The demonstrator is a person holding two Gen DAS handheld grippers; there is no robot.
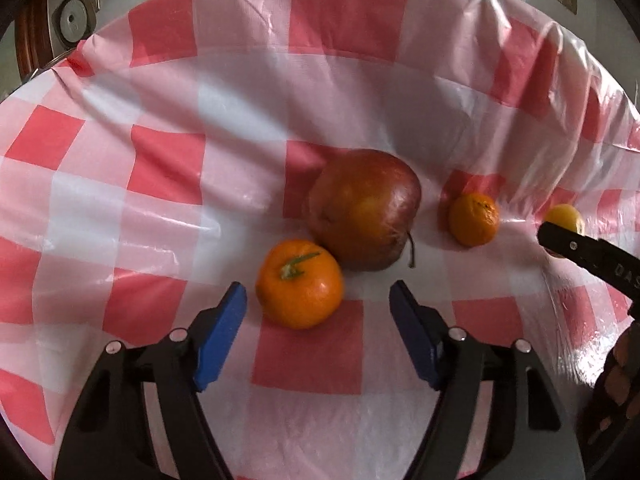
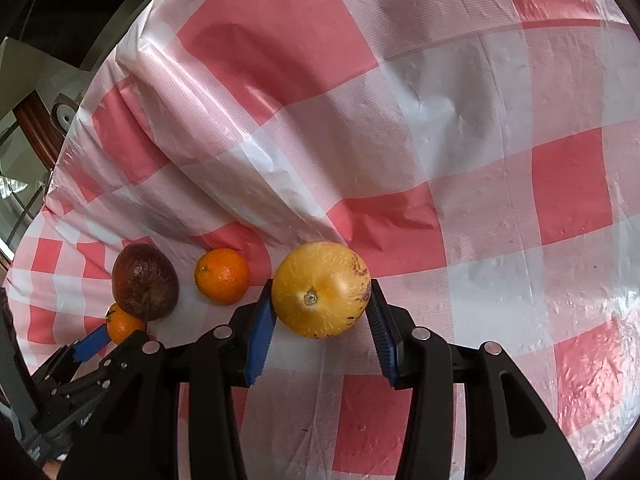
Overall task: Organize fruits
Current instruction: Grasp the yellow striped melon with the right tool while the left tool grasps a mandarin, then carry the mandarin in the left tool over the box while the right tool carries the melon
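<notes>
Pinching yellow fruit (image 2: pixel 321 289), stem end facing camera: right gripper (image 2: pixel 320 316). Left gripper (image 1: pixel 318 304) spread around orange (image 1: pixel 299 283), stem up.

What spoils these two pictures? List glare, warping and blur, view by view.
Left wrist view: fisheye bends the checked tablecloth into a bowl, dark corners; soft sheen on the plastic at right; the apple and near orange are sharp enough. Right wrist view: same warping; strong glare on the cloth at lower right; the yellow fruit is crisp, the left tongs slightly soft.
</notes>
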